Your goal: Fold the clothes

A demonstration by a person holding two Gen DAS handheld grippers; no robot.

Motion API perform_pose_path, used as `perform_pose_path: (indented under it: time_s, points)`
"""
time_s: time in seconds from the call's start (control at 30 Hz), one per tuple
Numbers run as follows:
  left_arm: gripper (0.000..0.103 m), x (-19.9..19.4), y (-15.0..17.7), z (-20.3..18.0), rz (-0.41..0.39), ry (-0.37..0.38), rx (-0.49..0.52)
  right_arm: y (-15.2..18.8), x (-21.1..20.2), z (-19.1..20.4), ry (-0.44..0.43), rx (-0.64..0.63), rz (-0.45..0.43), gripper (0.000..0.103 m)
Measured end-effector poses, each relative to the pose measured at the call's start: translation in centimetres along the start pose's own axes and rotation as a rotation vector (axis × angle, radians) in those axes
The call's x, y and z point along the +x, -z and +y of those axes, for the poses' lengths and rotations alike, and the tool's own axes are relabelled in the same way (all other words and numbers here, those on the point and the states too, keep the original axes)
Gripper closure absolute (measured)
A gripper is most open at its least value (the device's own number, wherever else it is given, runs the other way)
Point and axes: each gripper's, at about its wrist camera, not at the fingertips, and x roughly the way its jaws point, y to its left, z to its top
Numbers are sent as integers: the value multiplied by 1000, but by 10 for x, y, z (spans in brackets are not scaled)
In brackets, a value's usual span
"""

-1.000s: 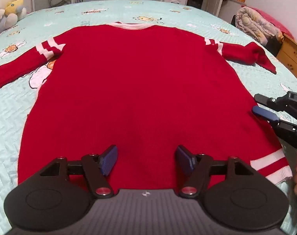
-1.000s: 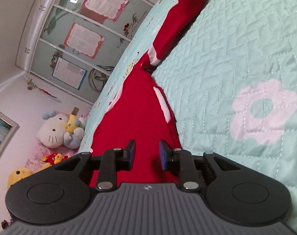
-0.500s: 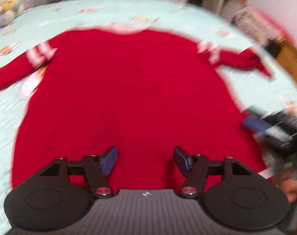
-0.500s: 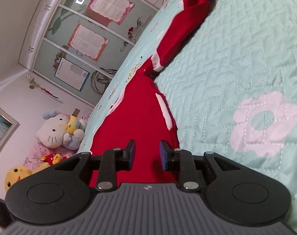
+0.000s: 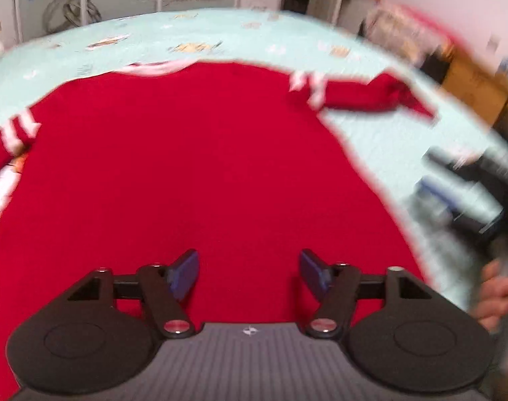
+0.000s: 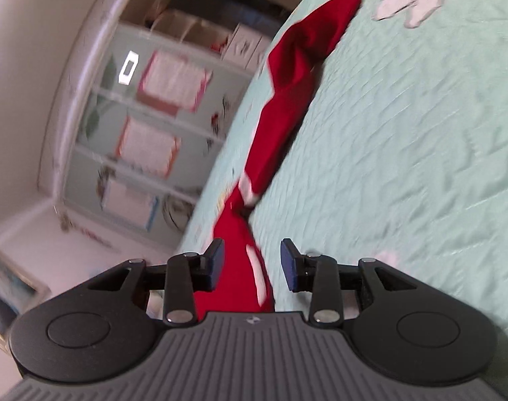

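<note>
Left gripper [image 5: 248,275] fingers are spread wide and released, held over the lower middle of the red sweater [image 5: 193,167], nothing gripped. Right gripper [image 6: 252,264] fingers are also parted and empty, framing the sweater's striped side edge just beside the bare quilt; in the left view it is seen blurred at the right with a hand [image 5: 499,295] on it. The sweater is laid flat on the mint bed [image 5: 381,137], white collar at the far end, sleeves stretched out to both sides.

Sweater [image 5: 193,167] flat on bed [image 5: 220,40]
</note>
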Motion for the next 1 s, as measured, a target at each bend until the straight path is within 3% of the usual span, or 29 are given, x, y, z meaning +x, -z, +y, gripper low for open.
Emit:
perform_pose_path:
  time_s: [0.13,0.23,0.33,0.47,0.63,0.93,1.0]
  points:
    - [37,13,11,-17,11,44,68,-2,5,-5,-18,17,7,64]
    - [32,23,24,-28,29,37,99,2,19,10,30,-109,89,59]
    - [32,17,25,-24,18,48,70,11,29,27,62,-245,152,50]
    - [32,10,26,-20,4,64,32,29,42,44,91,-386,229,49]
    - [33,-1,27,-10,-20,73,-17,37,51,47,94,-416,260,49]
    - [33,-7,32,12,-35,93,-70,41,51,46,90,-426,292,61]
    - [33,-8,33,15,-36,104,-70,39,52,40,65,-370,307,71]
